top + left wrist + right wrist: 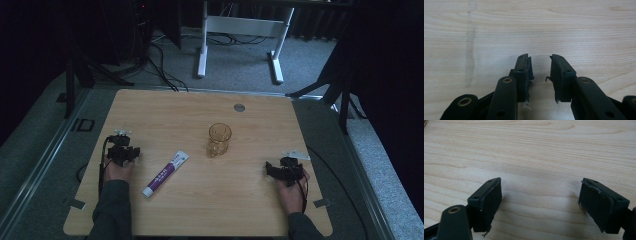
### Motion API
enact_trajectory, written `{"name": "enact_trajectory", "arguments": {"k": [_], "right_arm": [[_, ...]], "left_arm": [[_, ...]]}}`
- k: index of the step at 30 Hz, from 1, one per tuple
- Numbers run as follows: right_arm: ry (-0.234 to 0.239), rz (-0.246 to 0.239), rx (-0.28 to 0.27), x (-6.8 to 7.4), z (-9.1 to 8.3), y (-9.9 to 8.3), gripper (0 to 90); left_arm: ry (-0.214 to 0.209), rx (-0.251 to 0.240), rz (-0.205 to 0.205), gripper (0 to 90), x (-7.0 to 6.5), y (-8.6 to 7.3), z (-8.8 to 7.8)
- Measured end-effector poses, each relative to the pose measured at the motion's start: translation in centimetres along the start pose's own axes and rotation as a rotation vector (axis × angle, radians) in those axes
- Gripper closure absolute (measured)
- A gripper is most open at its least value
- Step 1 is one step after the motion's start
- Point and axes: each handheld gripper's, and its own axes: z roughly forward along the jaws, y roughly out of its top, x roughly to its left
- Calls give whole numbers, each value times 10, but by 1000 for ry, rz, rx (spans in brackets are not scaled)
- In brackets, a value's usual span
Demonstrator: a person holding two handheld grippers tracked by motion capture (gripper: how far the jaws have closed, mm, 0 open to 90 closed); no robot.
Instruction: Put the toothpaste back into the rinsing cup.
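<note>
This looks like a lab or recording studio set up for handling trials. A bare wooden table (pixel 200 120) stands on grey carpet (pixel 240 65) between dark curtains (pixel 390 75), with black stand legs (pixel 75 80) at its far corners, loose cables (pixel 162 70) on the floor and a white desk frame (pixel 240 30) behind it.

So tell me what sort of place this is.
Most likely a lab or studio set up for recording. A wooden table stands on grey carpet, dark curtains hang around it, cables trail across the floor, and a white desk frame stands behind. A tube and an amber glass lie ready.
</note>
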Motion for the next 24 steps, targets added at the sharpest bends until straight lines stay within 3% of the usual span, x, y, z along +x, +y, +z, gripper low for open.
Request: {"name": "enact_trajectory", "arguments": {"k": [7,11,24], "right_arm": [[0,-1,0,0,0,0,185],[0,0,0,0,0,0,185],[0,-1,0,0,0,0,185]], "left_arm": [[-31,-36,33,609,-4,0,-23],[-70,-29,49,575,-11,1,-34],[-112,-36,126,542,-33,1,-57]]}}
